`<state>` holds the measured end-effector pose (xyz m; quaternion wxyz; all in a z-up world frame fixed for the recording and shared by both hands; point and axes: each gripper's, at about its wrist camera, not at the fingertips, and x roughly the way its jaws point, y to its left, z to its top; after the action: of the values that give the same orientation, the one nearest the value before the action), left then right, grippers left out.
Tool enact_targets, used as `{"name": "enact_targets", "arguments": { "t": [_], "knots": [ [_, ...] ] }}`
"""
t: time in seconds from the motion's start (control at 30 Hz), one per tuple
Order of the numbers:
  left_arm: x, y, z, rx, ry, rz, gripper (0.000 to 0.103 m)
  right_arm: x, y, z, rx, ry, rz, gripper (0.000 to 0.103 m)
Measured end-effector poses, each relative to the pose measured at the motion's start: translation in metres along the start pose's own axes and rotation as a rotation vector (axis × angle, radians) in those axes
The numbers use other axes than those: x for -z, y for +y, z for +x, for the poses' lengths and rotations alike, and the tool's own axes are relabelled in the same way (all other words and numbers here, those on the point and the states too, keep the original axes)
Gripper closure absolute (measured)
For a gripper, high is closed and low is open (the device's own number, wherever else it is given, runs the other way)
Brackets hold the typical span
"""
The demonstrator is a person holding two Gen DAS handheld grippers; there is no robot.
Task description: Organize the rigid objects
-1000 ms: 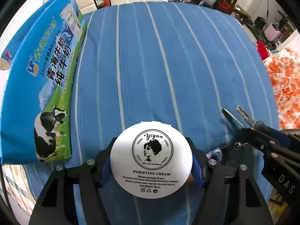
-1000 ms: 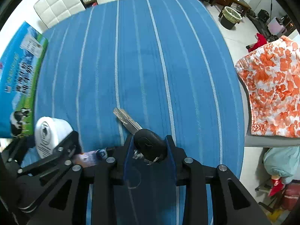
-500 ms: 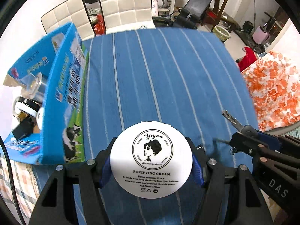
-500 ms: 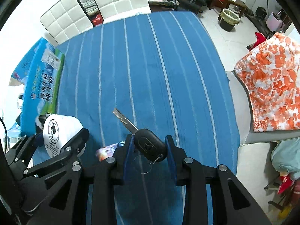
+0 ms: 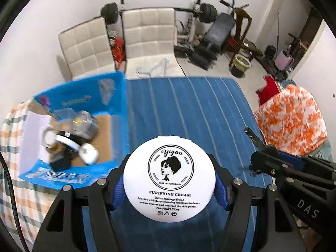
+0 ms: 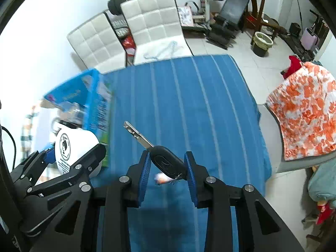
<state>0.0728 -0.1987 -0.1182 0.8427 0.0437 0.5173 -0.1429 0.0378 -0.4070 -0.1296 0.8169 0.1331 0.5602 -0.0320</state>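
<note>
A lived-in home room: two white quilted chairs (image 5: 147,35) at a table under a blue striped cloth (image 6: 189,105), a barbell (image 5: 159,10) and weight bench (image 6: 233,2) against the wall, a wastebasket (image 6: 262,42) on tile

Both wrist views look down, sharing the blue-striped table (image 5: 189,109) (image 6: 189,105).

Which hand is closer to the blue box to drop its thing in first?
Probably the left. The left gripper, holding the cream jar, sits right beside the open blue box. The right gripper, holding the car key, is further from it, over the blue striped cloth.
</note>
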Motion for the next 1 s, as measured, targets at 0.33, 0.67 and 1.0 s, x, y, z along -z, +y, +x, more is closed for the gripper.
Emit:
{"name": "enact_targets", "arguments": {
  "t": [0.33, 0.67, 1.0],
  "knots": [
    [-0.003, 0.125, -0.037, -0.115, -0.059, -0.123, 0.038, -0.018, 0.134, -0.001, -0.132, -0.002, -0.091, 0.094],
    [0.014, 0.262, 0.018, -0.200, 0.065, -0.266, 0.038, -0.020, 0.251, 0.098, -0.181, 0.131, -0.136, 0.094],
    [0.029, 0.310, 0.104, -0.160, 0.319, -0.259, 0.036, -0.008, 0.294, 0.202, -0.078, 0.305, -0.128, 0.094]
  ]
}}
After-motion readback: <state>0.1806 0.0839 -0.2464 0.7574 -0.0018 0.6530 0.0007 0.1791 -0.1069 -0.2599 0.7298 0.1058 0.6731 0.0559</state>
